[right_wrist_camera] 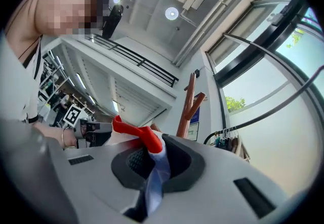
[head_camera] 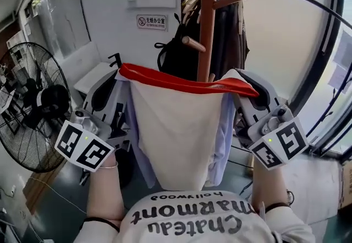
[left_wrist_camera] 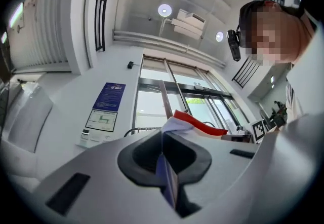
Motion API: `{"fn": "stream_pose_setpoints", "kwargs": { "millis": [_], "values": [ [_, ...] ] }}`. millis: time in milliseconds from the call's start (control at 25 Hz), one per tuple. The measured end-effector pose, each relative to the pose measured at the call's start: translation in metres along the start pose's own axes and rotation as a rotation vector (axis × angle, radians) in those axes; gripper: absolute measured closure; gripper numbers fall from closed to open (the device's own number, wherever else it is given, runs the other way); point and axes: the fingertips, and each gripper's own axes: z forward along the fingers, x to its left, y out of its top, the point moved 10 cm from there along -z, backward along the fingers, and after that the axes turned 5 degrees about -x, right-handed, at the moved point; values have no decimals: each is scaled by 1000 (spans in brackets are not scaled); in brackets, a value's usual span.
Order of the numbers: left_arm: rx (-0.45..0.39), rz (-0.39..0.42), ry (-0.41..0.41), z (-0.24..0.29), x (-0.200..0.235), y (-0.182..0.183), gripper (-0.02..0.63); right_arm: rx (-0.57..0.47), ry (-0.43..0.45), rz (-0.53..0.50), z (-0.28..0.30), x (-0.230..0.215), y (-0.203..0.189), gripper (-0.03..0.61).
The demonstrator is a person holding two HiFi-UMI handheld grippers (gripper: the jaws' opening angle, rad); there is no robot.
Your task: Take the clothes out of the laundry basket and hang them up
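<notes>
A cream garment point(head_camera: 170, 137) with a red top band is held spread out just in front of the wooden coat stand point(head_camera: 207, 16). One top corner is pinched in the closed left gripper point(left_wrist_camera: 164, 167) and the other in the closed right gripper point(right_wrist_camera: 151, 167), either side of the stand. Dark clothes point(head_camera: 228, 33) are hung behind the stand.

The person's white T-shirt point(head_camera: 192, 219) reads, upside down, "Chateau Marmont hollywood"; the wall sign point(head_camera: 152, 22) shows a no-smoking symbol beside small Chinese characters.
</notes>
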Motion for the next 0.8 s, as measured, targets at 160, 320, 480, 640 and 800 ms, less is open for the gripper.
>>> {"fn": "stream_pose_setpoints", "kwargs": {
  "millis": [160, 320, 480, 640, 800],
  "values": [
    [7, -27, -97, 8, 19, 1, 598, 29, -71, -69, 2, 13, 13, 545],
    [2, -56, -185, 35, 42, 6, 598, 61, -145, -132, 18, 11, 35, 545],
    [-26, -81, -239, 54, 55, 9, 598, 76, -197, -196, 27, 13, 50, 545],
    [-48, -100, -262, 62, 55, 10, 598, 80, -216, -244, 30, 18, 62, 545],
    [-62, -129, -287, 67, 59, 6, 598, 73, -238, -265, 35, 22, 65, 545]
  ]
}}
